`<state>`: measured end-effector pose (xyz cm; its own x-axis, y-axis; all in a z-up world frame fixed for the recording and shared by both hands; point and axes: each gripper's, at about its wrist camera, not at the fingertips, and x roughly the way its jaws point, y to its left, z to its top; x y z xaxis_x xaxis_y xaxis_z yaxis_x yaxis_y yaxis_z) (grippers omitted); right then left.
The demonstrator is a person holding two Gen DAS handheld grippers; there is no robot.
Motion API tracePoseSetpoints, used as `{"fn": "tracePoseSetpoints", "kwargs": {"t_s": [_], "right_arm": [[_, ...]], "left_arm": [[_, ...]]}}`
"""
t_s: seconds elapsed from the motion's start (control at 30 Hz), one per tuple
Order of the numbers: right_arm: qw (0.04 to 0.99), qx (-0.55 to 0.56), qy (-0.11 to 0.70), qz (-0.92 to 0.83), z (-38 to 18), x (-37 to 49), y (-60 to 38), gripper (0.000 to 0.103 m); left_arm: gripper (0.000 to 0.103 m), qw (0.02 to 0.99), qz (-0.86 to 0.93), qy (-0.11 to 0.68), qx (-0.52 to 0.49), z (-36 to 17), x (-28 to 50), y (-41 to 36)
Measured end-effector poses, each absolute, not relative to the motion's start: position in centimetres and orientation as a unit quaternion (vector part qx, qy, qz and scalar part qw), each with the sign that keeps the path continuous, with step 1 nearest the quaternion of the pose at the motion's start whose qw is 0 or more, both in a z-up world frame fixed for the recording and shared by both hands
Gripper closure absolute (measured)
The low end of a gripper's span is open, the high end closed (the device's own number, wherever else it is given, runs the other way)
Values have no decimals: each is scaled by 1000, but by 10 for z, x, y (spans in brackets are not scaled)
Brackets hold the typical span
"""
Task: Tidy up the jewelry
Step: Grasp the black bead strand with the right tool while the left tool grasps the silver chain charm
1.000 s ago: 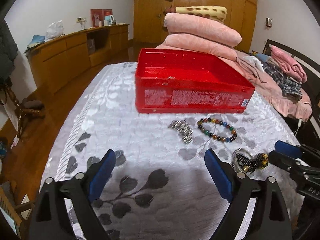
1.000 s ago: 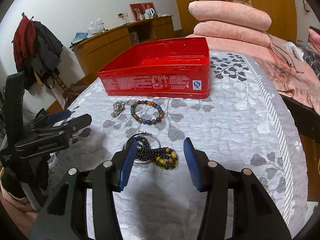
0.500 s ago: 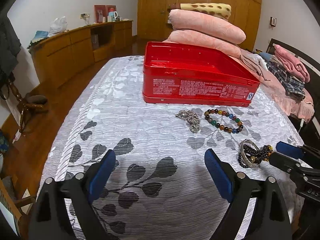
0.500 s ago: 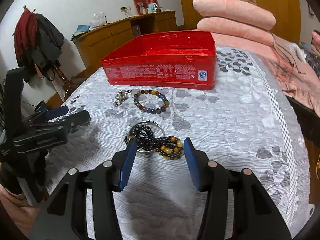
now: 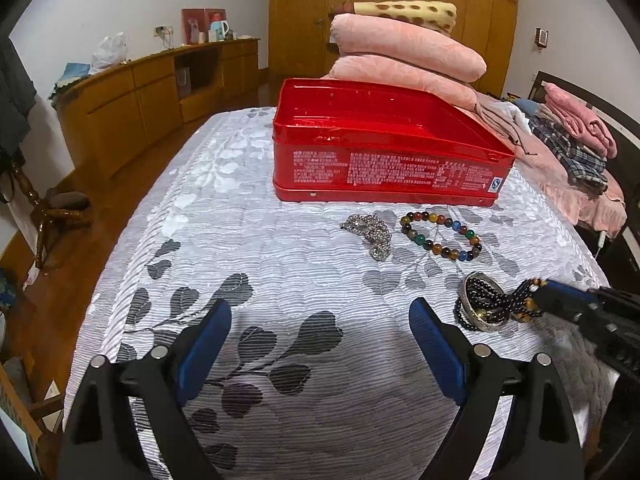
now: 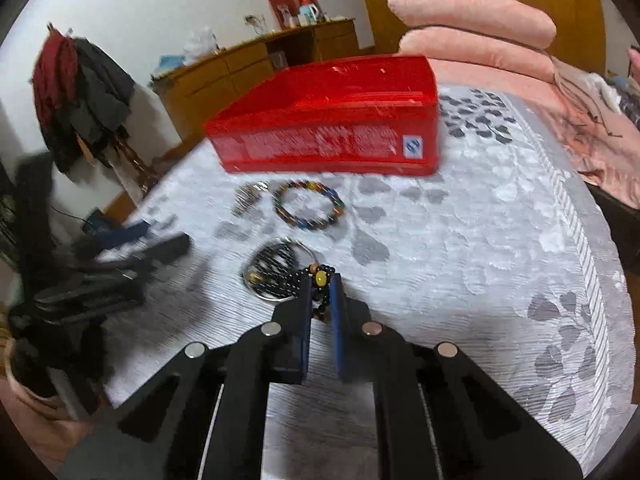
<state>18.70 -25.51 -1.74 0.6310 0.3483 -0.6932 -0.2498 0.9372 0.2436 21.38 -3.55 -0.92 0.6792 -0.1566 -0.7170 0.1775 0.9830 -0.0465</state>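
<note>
An open red tin [image 5: 384, 148] [image 6: 332, 128] stands on the bed. In front of it lie a silver chain [image 5: 370, 230] [image 6: 246, 196] and a multicoloured bead bracelet [image 5: 440, 236] [image 6: 308, 204]. Nearer lie a silver bangle [image 5: 478, 302] [image 6: 272, 268] and a black bead string with amber beads [image 5: 508, 302] [image 6: 316, 280]. My right gripper [image 6: 322, 280] [image 5: 560, 300] is shut on that bead string, low at the bedspread. My left gripper [image 5: 320, 340] is open and empty, hovering left of the bangle.
A white bedspread with grey leaves [image 5: 260, 264] covers the bed. Stacked pink pillows [image 5: 404, 56] lie behind the tin. Folded clothes [image 5: 572, 136] lie at the right. A wooden sideboard [image 5: 152, 92] runs along the left wall, and clothes hang on a rack [image 6: 76, 88].
My right gripper has moved forward and closed its fingers on the black and amber bead string. The left gripper stayed open and drew back slightly from the tin.
</note>
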Motion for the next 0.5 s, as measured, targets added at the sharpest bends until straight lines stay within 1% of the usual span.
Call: {"fn": "tracePoseSetpoints", "kwargs": {"t_s": [0.5], "right_arm": [[928,70,318,183,38,188,-253,96]], "left_arm": [[14,915,-101,391,10,-9,216,-39]]}}
